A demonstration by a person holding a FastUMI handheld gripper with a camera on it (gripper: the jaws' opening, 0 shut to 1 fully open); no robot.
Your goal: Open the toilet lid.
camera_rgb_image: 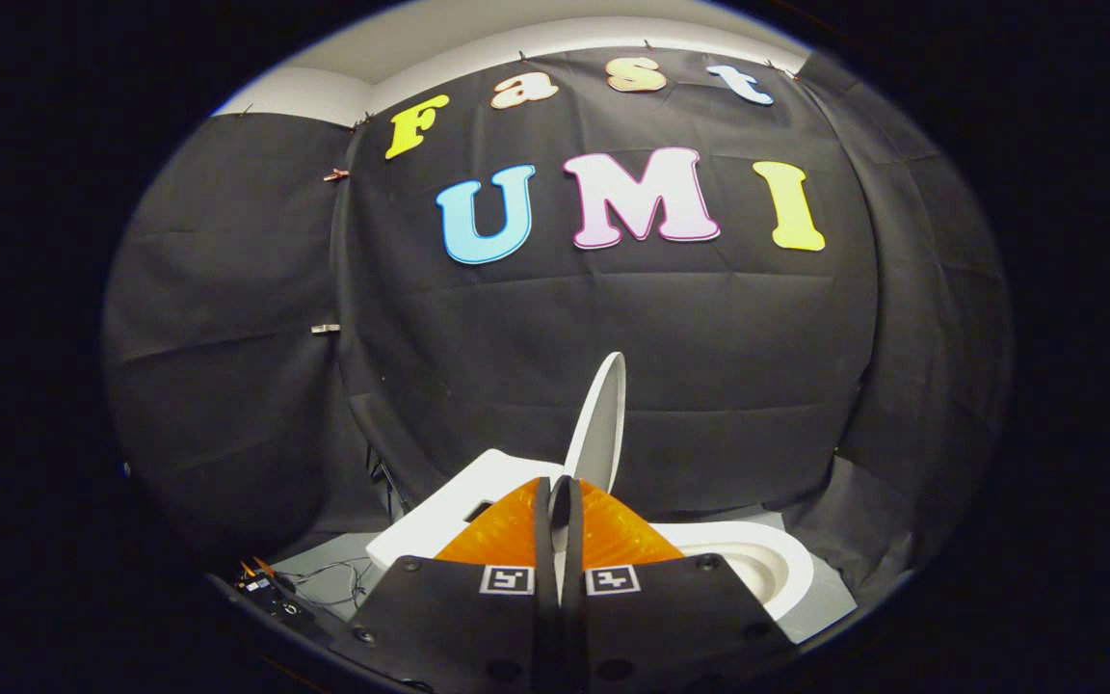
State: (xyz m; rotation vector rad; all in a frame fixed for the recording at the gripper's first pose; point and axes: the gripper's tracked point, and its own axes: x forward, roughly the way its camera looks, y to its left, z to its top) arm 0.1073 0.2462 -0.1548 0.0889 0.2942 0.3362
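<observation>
lid stands near upright, pinched by its edge

at centre frame, the toilet lid rises almost on end above the white toilet, whose open bowl shows at lower right. the gripper has its jaws drawn narrow, both fingers apparently pressing the lid's lower edge between them. the risk from here, as judged: let go short of the balance point and the lid could drop back onto the bowl; the thin, smooth rim could also slide out of so slight a pinch.
</observation>
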